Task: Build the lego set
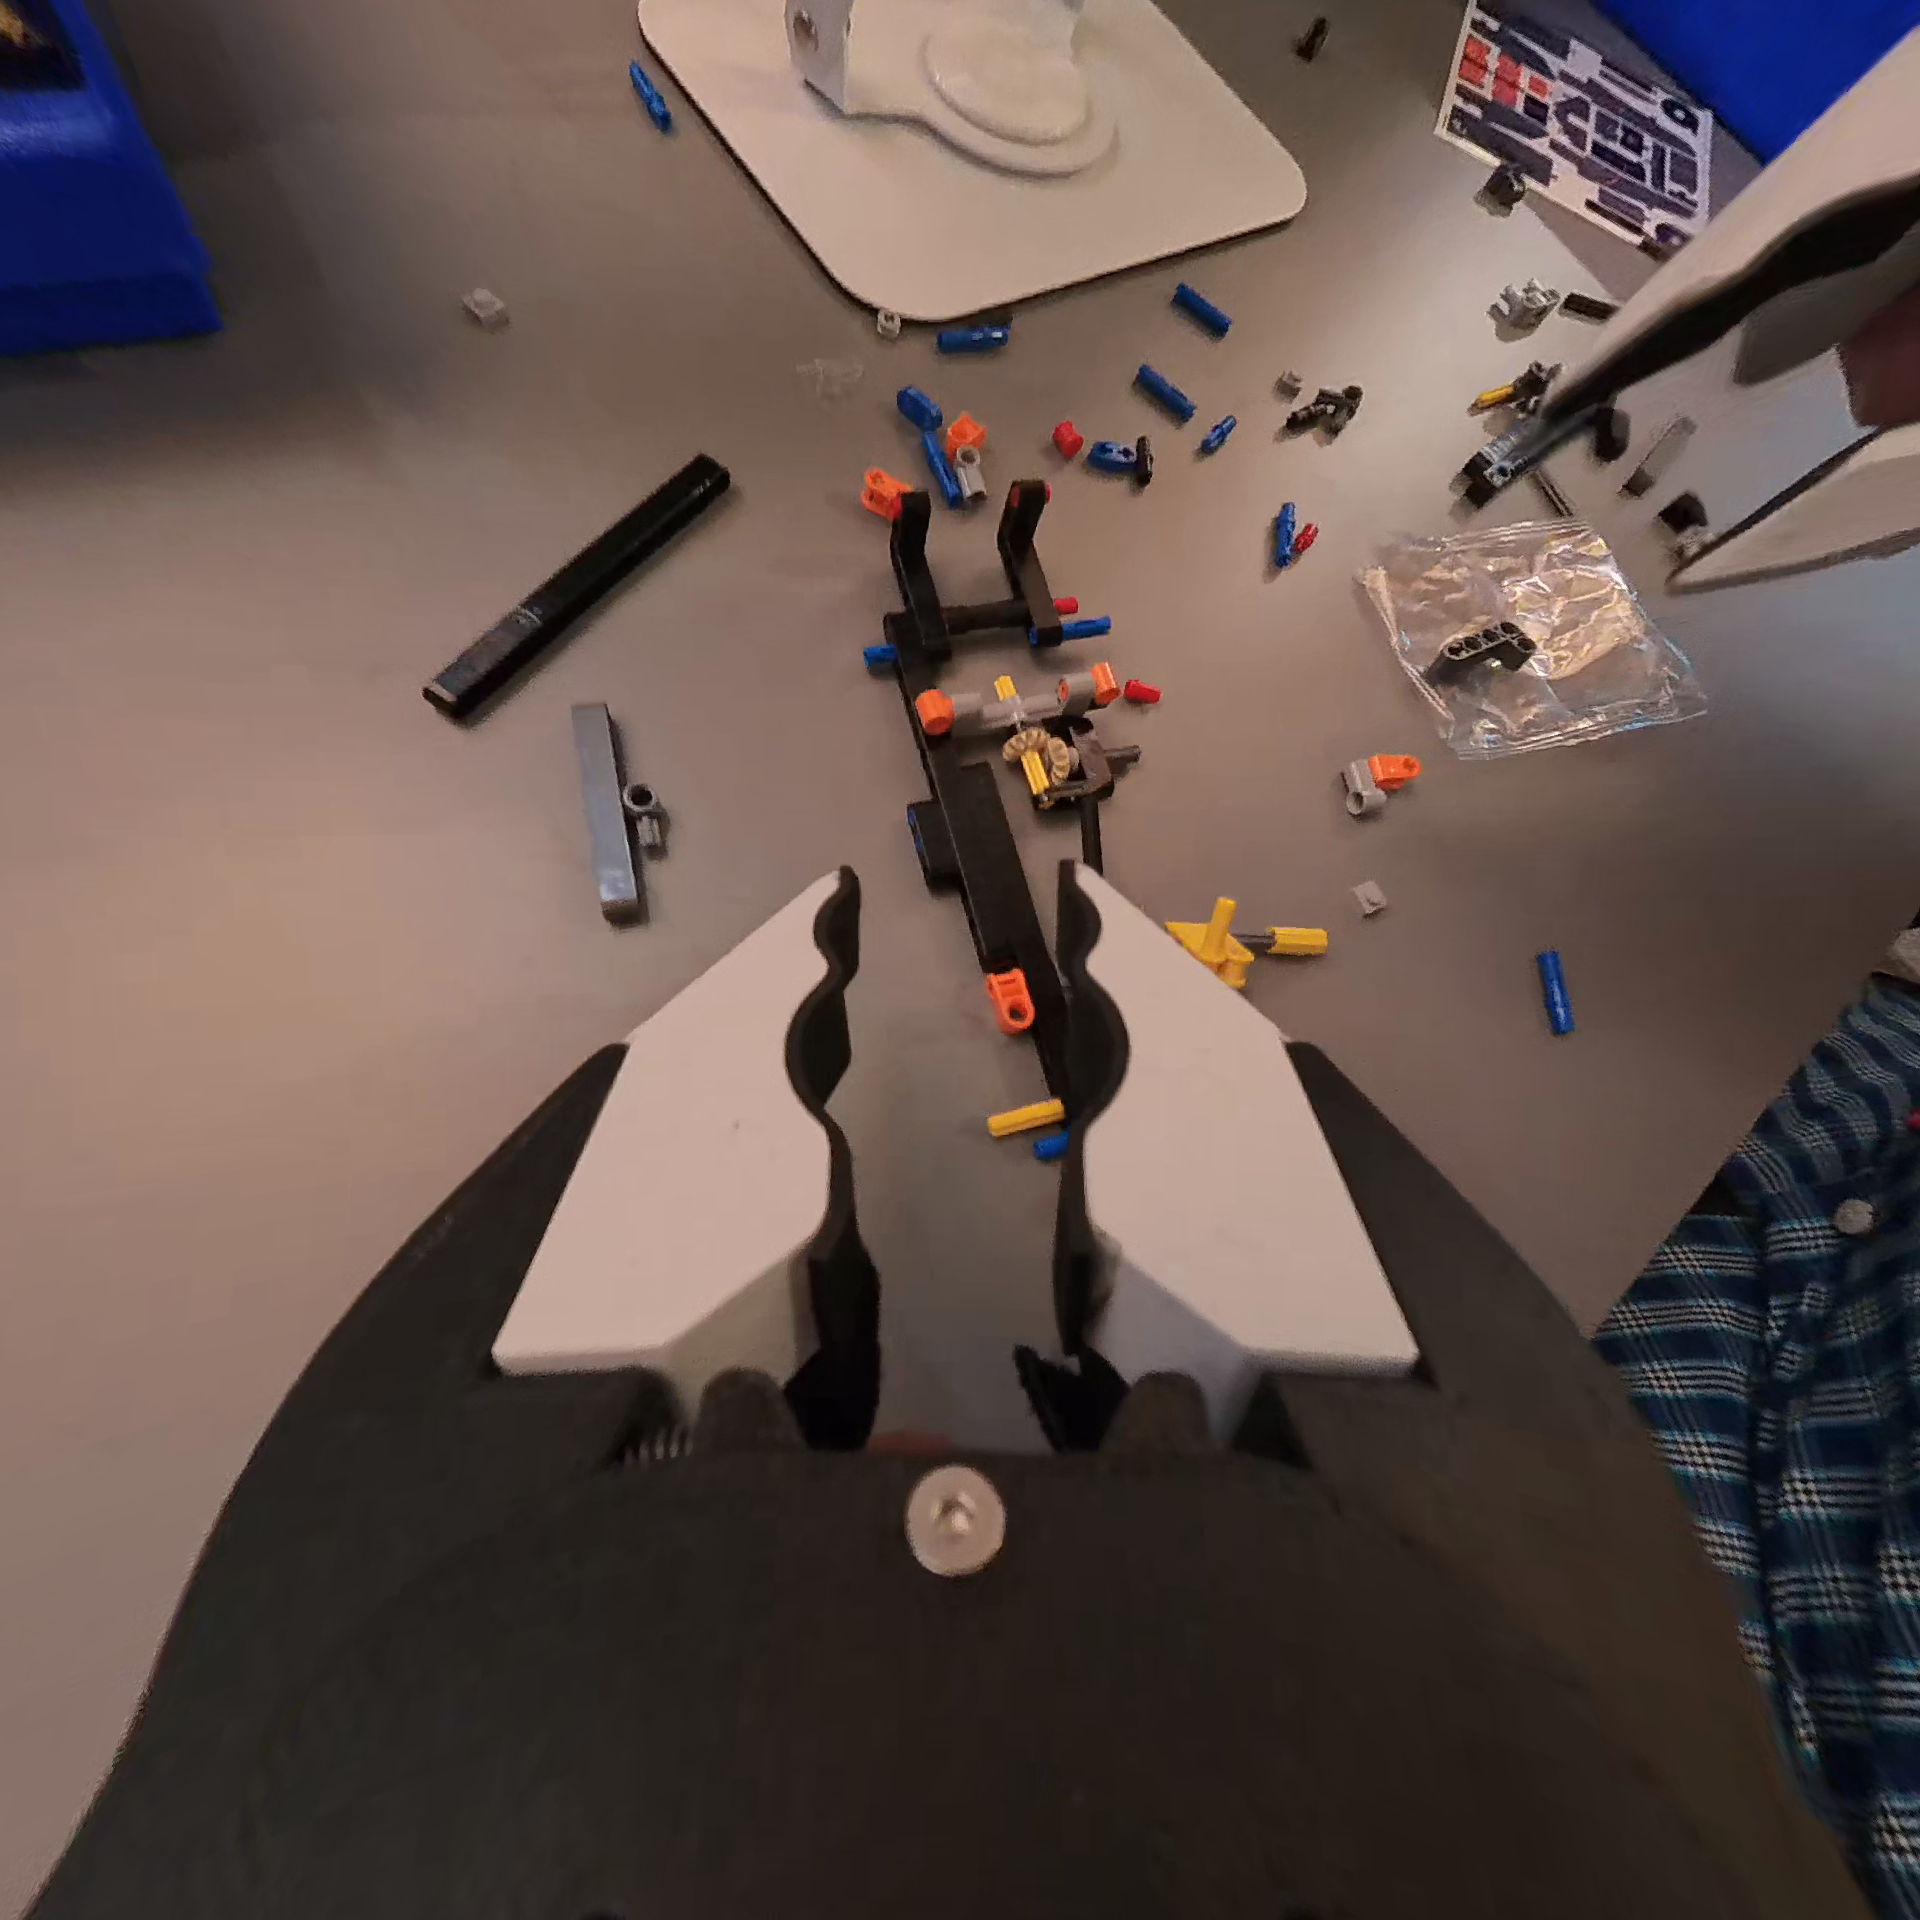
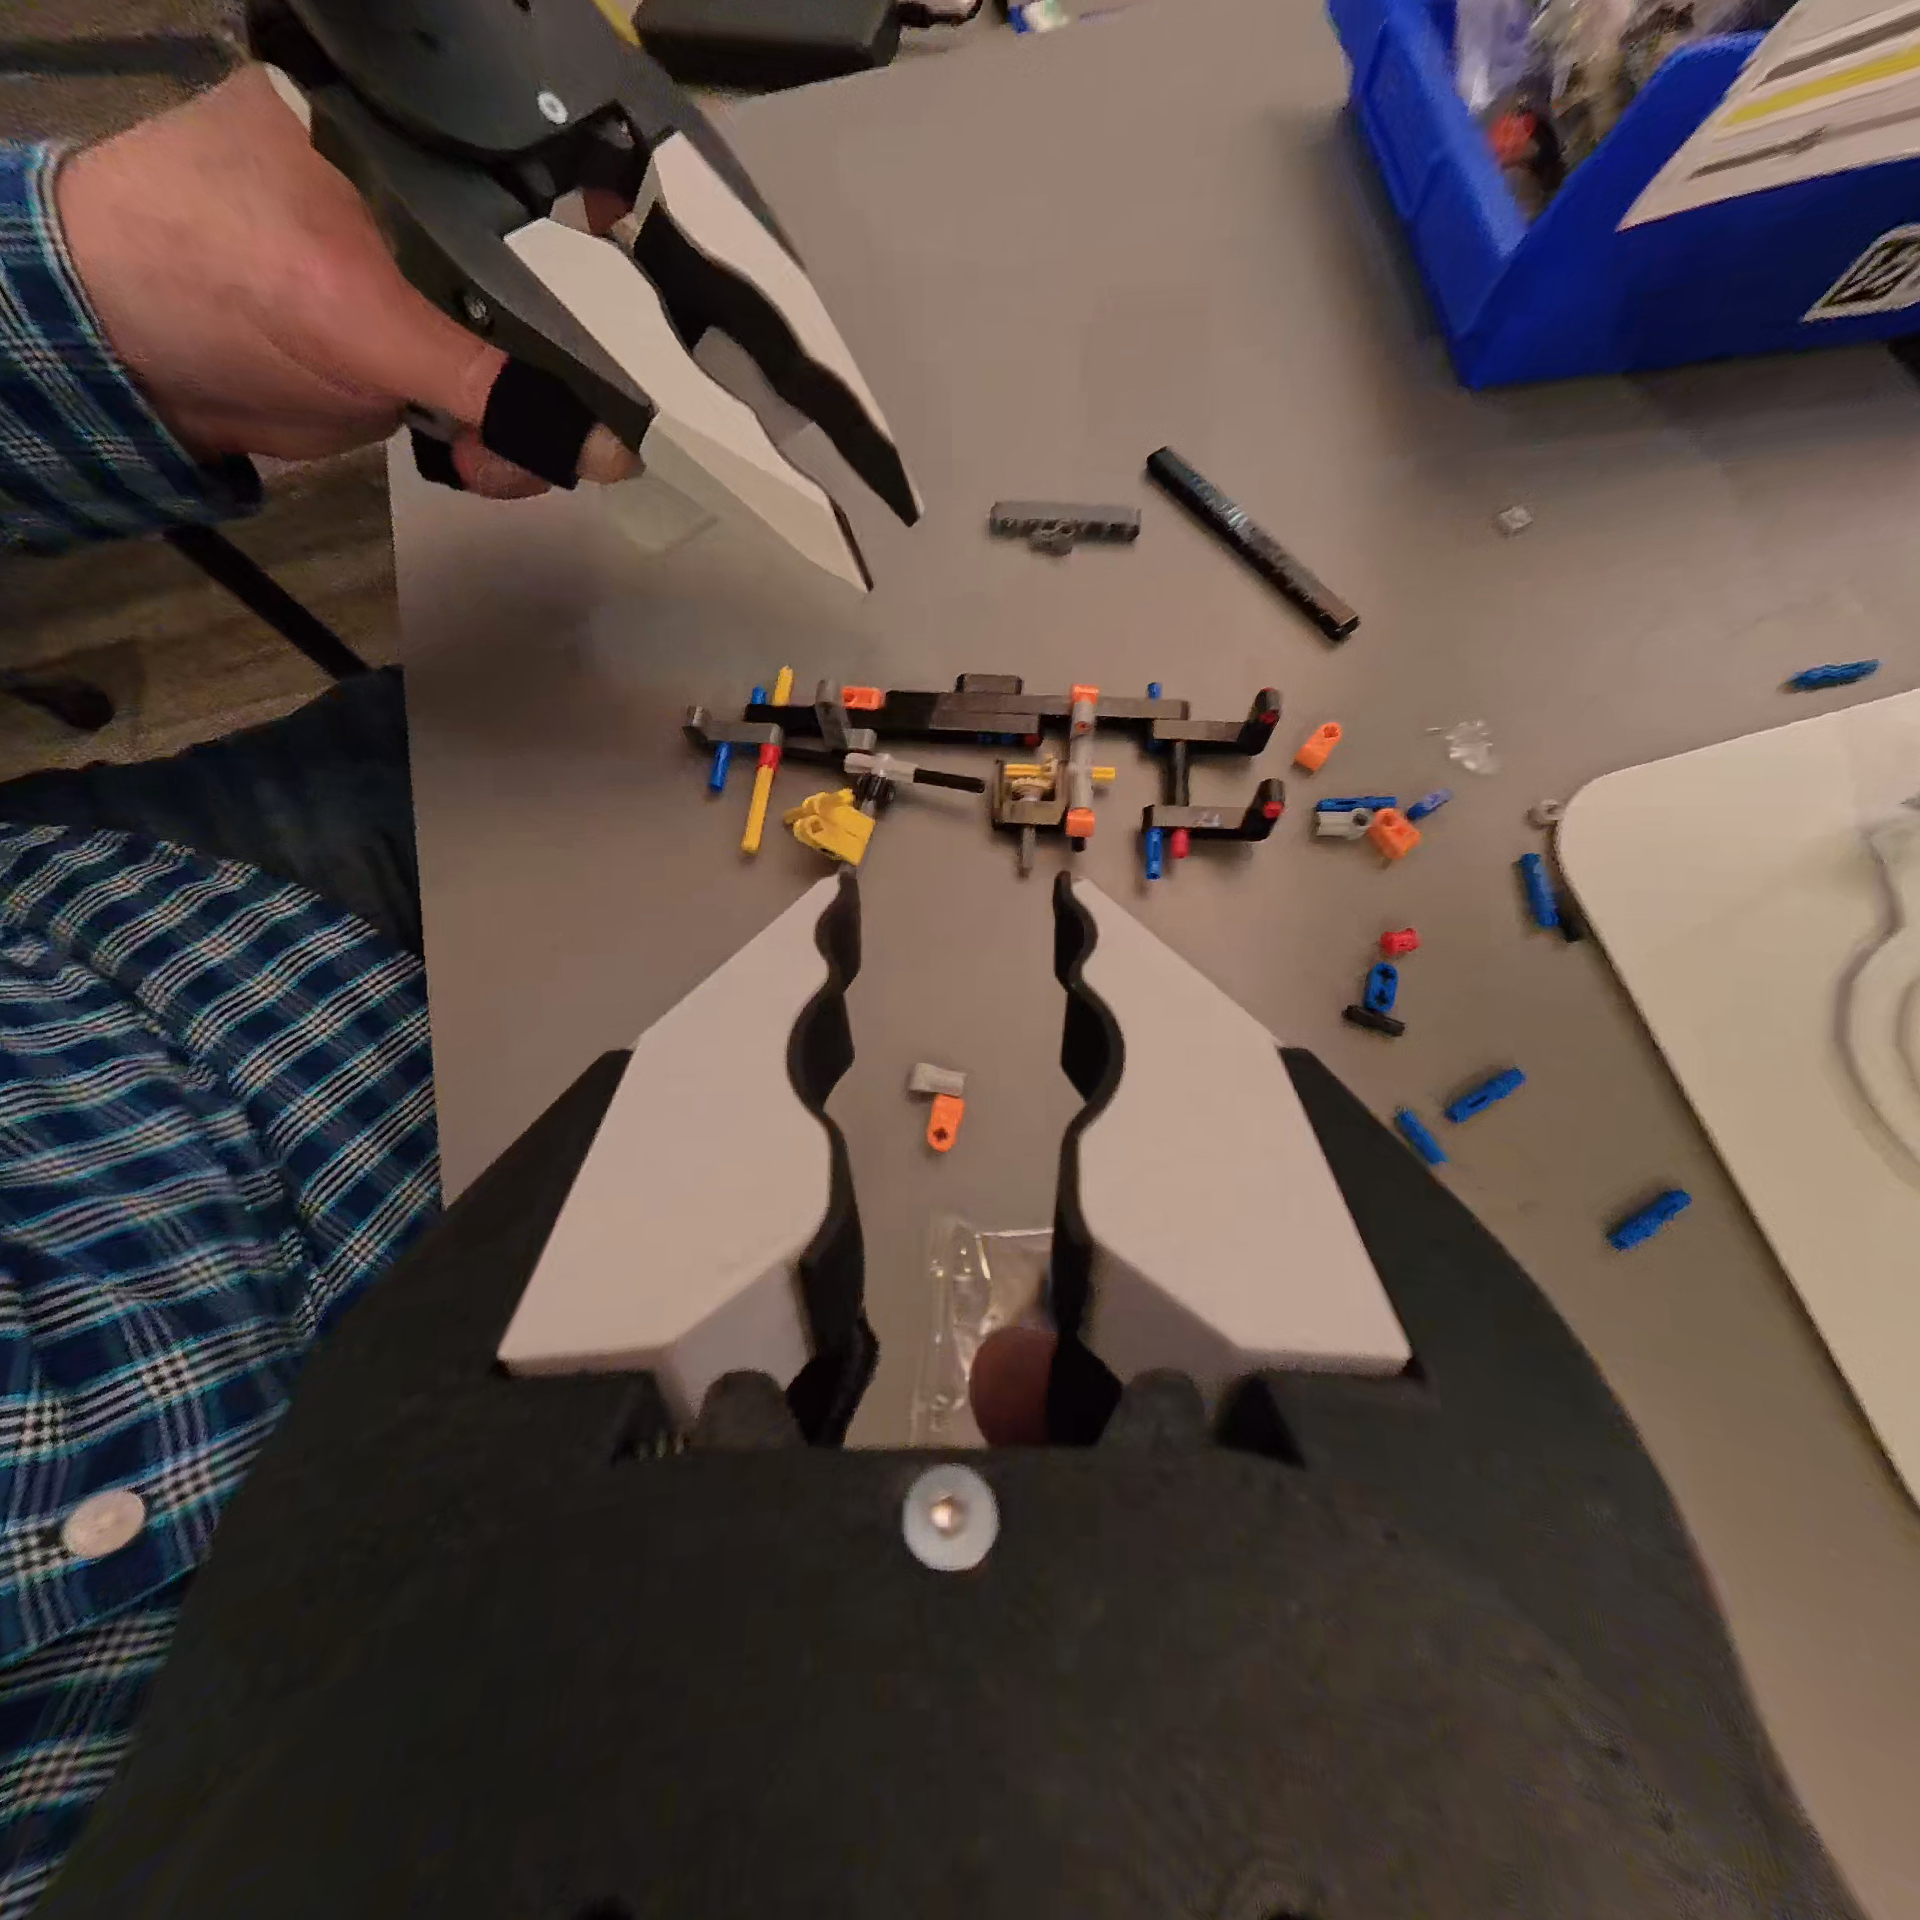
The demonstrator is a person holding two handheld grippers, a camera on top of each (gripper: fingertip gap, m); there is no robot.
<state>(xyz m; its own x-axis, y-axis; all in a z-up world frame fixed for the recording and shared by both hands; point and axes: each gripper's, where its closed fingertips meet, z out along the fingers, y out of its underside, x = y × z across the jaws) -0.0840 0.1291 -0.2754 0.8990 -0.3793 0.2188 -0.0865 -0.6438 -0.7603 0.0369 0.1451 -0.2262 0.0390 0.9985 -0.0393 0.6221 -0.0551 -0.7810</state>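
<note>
Left hand-held gripper (image 1: 956,883) hangs over the grey desk (image 1: 312,935), fingers parted, nothing between them. Right below its tips runs the near end of the black lego assembly (image 1: 982,727), our landmark, lying flat on the desk. A small orange connector (image 1: 1010,1000) sits on that near end, and a yellow pin (image 1: 1025,1118) lies just beside it. Off to the assembly's right, a yellow piece (image 1: 1210,940) lies close by. Left of it, a grey beam (image 1: 606,810), and beyond that a long black beam (image 1: 577,587). Right hand-held gripper (image 2: 954,883) is spread wide and empty too, tips near the assembly's side, a grey-and-orange piece (image 2: 940,1107) on the desk under its gap. Farther right of the assembly, a clear plastic bag (image 1: 1527,634). Beyond it, scattered blue pins (image 1: 1164,393), then a white base plate (image 1: 1039,229).
</note>
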